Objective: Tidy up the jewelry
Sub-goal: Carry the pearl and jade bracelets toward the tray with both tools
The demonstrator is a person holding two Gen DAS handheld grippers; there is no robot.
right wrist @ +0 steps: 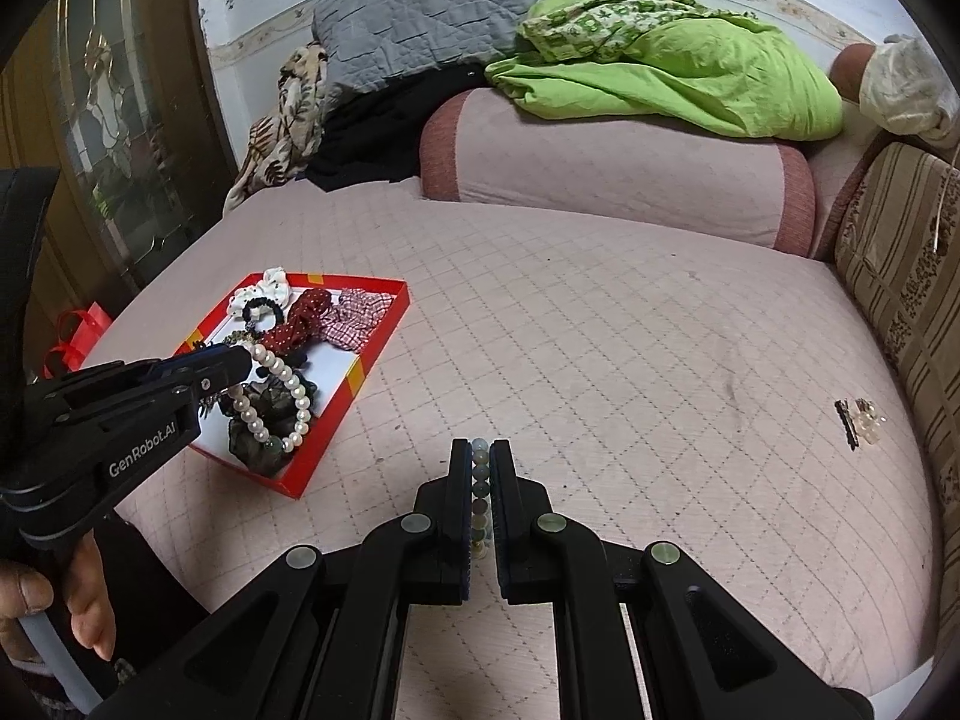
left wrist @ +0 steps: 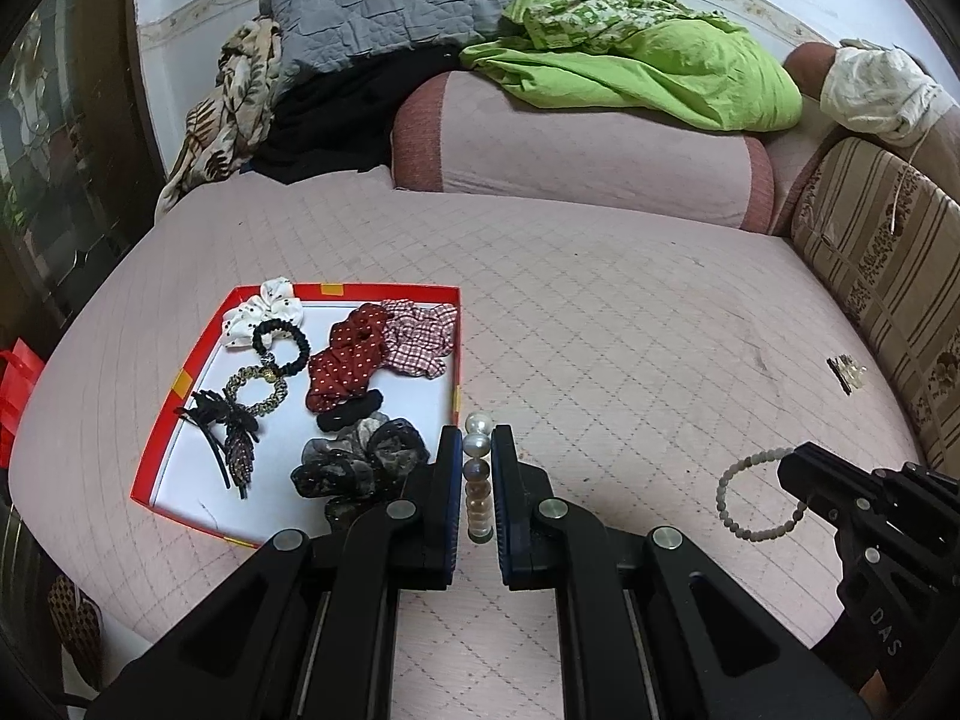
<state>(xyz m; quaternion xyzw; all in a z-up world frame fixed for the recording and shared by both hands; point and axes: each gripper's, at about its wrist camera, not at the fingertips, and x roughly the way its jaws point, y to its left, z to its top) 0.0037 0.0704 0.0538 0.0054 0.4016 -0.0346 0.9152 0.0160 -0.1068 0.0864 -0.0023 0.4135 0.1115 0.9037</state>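
Observation:
My left gripper (left wrist: 478,450) is shut on a white pearl bracelet (left wrist: 478,441), held above the bed just right of the red box (left wrist: 180,387). In the right wrist view the left gripper (right wrist: 231,363) dangles the pearl bracelet (right wrist: 273,405) over the near end of the red box (right wrist: 354,375). My right gripper (right wrist: 479,462) is shut on a grey-green bead bracelet (right wrist: 479,480), held above the bed; it shows as a loop (left wrist: 729,495) in the left wrist view. The box holds several scrunchies (left wrist: 345,363) and hair clips (left wrist: 225,426).
A small hair clip (right wrist: 858,420) lies on the pink quilted bed (right wrist: 600,330) at the right, near a striped cushion (right wrist: 906,276). A pink bolster (right wrist: 600,156), a green cloth (right wrist: 672,60) and a grey pillow (right wrist: 420,6) lie at the back.

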